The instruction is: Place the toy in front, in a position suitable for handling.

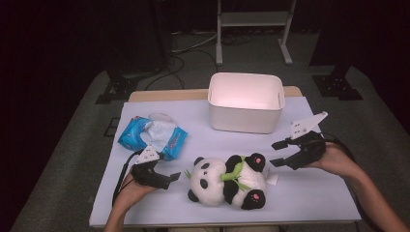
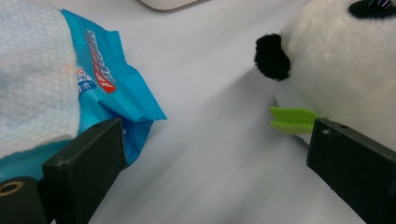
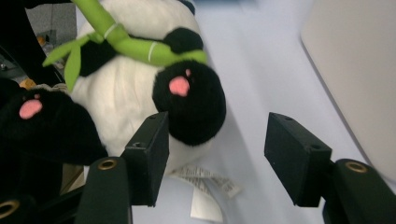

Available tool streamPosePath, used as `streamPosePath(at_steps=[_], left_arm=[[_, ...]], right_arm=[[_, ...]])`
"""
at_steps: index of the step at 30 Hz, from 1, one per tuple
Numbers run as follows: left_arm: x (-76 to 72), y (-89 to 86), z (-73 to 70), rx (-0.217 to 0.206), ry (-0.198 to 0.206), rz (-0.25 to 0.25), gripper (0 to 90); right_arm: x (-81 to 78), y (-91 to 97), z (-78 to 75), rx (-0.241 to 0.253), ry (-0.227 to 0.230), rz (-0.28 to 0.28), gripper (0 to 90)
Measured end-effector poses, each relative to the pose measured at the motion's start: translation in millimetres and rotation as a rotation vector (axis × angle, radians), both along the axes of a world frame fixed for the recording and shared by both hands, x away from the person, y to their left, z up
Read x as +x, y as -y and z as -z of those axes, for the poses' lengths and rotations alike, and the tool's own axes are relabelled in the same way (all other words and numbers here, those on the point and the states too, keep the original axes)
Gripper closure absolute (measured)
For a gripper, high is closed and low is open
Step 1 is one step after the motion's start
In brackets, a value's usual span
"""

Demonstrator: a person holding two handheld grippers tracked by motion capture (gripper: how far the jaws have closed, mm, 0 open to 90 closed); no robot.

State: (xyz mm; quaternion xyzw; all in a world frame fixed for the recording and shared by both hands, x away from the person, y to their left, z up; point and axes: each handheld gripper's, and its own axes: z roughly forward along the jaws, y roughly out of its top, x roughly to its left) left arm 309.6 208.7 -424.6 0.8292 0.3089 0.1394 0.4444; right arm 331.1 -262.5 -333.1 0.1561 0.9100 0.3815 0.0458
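The plush panda [image 1: 226, 180] is white with black ears, eye patches, arms and legs; its paw pads are pink. It carries a bright green bamboo stalk [image 1: 234, 170] with pale rings, and a white label with grey print. The wipes pack [image 1: 153, 136] is bright blue with red and white lettering; the wipe protruding from it is white. The bin [image 1: 245, 102] is off-white. The table cover [image 1: 300, 188] is pale lavender-white. Both the left gripper [image 1: 175, 177] and the right gripper [image 1: 278, 153] are black, each with a light grey plate.

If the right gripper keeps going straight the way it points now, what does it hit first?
Most likely the black-and-white plush panda: the right gripper stands open, aimed at the pink-padded hind paw. Depth is unclear; it may graze past.
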Motion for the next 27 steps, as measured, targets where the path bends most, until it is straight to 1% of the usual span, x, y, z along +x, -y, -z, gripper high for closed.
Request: streamPosePath(at_steps=[3, 4, 9, 10, 11, 15, 18, 21, 22, 23, 24, 27], left_arm=[[0.7, 0.7, -1.6, 0.003, 0.000, 0.005, 4.6], [1.0, 0.8, -2.1, 0.004, 0.002, 0.006, 4.7], [2.7, 1.6, -6.8, 0.008, 0.003, 0.021, 5.5], [3.4, 1.2, -8.3, 0.014, 0.009, 0.023, 5.5], [3.9, 1.2, -9.6, 0.013, 0.009, 0.021, 5.6], [7.8, -0.4, -14.0, 0.032, 0.012, 0.032, 7.3], [11.5, -2.4, -18.1, 0.047, 0.011, 0.034, 7.3], [14.2, -3.6, -22.2, 0.049, 0.014, 0.031, 7.4], [15.3, -3.9, -24.2, 0.060, 0.018, 0.033, 7.4], [16.1, -4.3, -26.0, 0.065, 0.023, 0.037, 9.2], [17.1, -3.9, -27.3, 0.056, 0.023, 0.038, 10.9], [20.8, -4.8, -32.3, 0.068, 0.027, 0.042, 11.0]], right_arm=[[-1.7, 9.4, 7.3, 0.015, -0.017, 0.025, 37.0], [-2.1, 11.8, 9.8, 0.011, -0.021, 0.025, 36.3], [-6.6, 24.3, 20.1, 0.023, -0.022, 0.046, 33.8], [-7.1, 27.3, 22.3, 0.030, -0.024, 0.052, 33.5], [-7.6, 30.1, 24.5, 0.032, -0.027, 0.057, 33.3], [-9.6, 38.7, 33.9, 0.036, -0.038, 0.075, 31.3], [-11.6, 42.9, 39.8, 0.040, -0.040, 0.084, 30.4], [-13.4, 45.8, 45.4, 0.047, -0.044, 0.088, 30.2], [-14.2, 46.4, 46.6, 0.050, -0.049, 0.091, 30.2], [-14.8, 47.6, 49.0, 0.050, -0.051, 0.090, 30.1], [-15.5, 48.4, 51.0, 0.049, -0.053, 0.088, 30.0], [-18.1, 51.5, 56.9, 0.055, -0.062, 0.088, 30.0]])
